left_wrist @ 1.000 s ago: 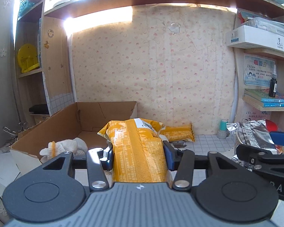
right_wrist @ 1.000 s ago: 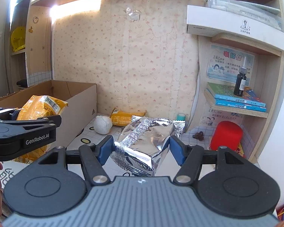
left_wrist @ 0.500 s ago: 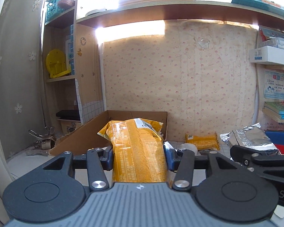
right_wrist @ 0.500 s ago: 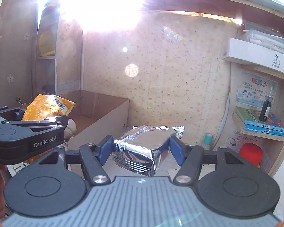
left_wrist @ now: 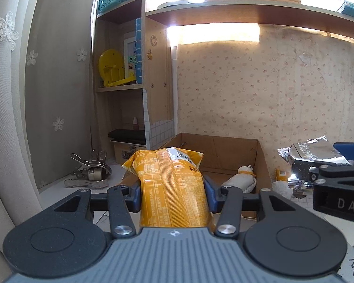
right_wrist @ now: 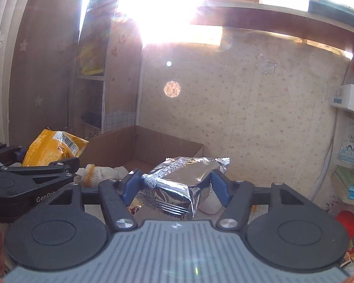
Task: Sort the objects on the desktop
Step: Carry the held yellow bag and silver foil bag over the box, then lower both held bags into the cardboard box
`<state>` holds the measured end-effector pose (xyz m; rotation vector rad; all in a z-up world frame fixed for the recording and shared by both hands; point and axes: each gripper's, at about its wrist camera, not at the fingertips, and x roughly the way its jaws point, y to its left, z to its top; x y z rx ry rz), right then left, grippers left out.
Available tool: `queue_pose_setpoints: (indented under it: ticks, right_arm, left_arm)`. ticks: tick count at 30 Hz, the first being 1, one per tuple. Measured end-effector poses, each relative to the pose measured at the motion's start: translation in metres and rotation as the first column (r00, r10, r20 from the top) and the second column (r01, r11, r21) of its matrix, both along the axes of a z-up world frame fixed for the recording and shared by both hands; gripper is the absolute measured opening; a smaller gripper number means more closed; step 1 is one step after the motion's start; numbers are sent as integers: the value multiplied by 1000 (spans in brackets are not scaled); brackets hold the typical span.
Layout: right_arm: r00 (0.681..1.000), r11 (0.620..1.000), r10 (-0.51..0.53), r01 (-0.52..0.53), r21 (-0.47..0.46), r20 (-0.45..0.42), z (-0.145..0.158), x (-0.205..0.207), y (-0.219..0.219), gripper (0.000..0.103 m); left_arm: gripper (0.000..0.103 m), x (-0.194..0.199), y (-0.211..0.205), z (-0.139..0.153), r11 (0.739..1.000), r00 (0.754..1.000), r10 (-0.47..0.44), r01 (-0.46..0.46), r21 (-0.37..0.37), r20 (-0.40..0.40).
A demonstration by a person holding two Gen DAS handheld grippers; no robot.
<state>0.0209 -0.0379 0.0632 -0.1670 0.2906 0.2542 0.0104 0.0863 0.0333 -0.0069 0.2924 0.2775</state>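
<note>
Left-wrist view: left tool (left_wrist: 172, 188) clamps the yellow snack bag (left_wrist: 171, 186), which has swung leftward with the view; the cardboard box (left_wrist: 224, 151) now lies beyond it at one o'clock, holding a white bundle (left_wrist: 242, 179), so a drop looks near.

Right-wrist view: right tool (right_wrist: 174, 185) grips the silver foil pack (right_wrist: 179, 179), carried along toward the box at eleven o'clock.
</note>
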Motion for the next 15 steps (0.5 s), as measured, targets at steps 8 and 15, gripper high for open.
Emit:
queue_pose_setpoints:
  ticks: [8,15]
  right_arm:
    - [999,999,46,-46,-17,-22,-4,25,36,64]
    - [998,998,55,-56,-23,-44,-8,40,51,64]
  left_arm:
    - [52,14,29,-6,999,999,44,-44,-18,-26]
    - [52,25,43,-10,998,997,60,-61,-32,-45]
